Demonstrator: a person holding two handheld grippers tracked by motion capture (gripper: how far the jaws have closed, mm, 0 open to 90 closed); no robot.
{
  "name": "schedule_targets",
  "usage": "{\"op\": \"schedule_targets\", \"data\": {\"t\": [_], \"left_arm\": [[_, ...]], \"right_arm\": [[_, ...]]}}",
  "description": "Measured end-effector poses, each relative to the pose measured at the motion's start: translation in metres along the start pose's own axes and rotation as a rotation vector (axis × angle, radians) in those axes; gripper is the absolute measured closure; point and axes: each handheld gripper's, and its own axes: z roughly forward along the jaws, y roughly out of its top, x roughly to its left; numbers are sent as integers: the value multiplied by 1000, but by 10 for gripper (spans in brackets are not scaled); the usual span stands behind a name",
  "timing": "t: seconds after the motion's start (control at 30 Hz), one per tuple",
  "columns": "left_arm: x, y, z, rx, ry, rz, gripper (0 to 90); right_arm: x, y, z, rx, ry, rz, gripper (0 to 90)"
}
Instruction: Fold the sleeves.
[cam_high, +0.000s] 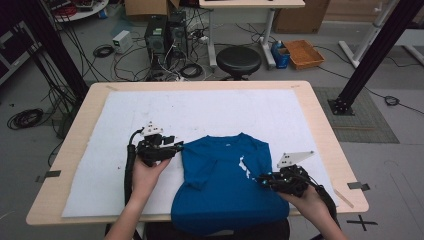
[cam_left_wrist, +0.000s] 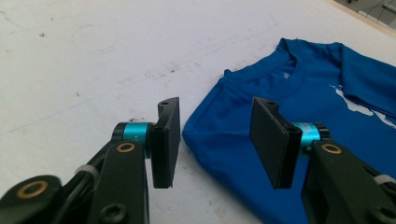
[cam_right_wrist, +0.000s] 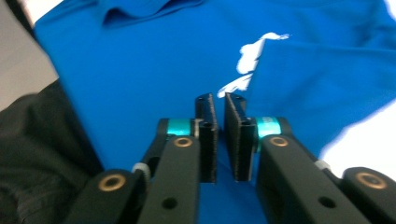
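Flanking the blue shirt (cam_high: 227, 182): left tool (cam_left_wrist: 218, 140) open, right tool (cam_right_wrist: 220, 140) seemingly nearly closed, empty.

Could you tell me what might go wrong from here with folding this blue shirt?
The shirt hangs over the table's near edge, so a tug could drag it off. The right gripper has its jaws nearly together with no cloth between them, so it may lift nothing. The left gripper is open beside the folded sleeve.
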Motion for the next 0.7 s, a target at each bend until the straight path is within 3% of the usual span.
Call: {"op": "schedule_targets", "data": {"t": [0.07,0.17,0.3,0.43,0.5,0.53,0.6,0.7], "left_arm": [[-1,0,1,-4,0,0,530],[-1,0,1,-5,0,-3,530],[-1,0,0,-3,1,-4,530],[0,0,0,-4,4,-8,530],[1,0,1,1,6,-9,530],[2,-1,1,-1,6,-11,530],[3,-1,2,4,4,-11,530],[2,-1,3,5,5,-9,523]], "right_arm": [[3,1,3,0,7,-15,738],[2,8,2,-41,-31,-26,715],[-20,24,4,-71,-162,11,673],[-72,30,10,-82,-219,219,644],[-96,28,16,-60,-244,314,643],[-103,27,19,-43,-232,347,644],[-113,25,25,-27,-207,391,645],[-117,24,32,-16,-183,379,736]]}}
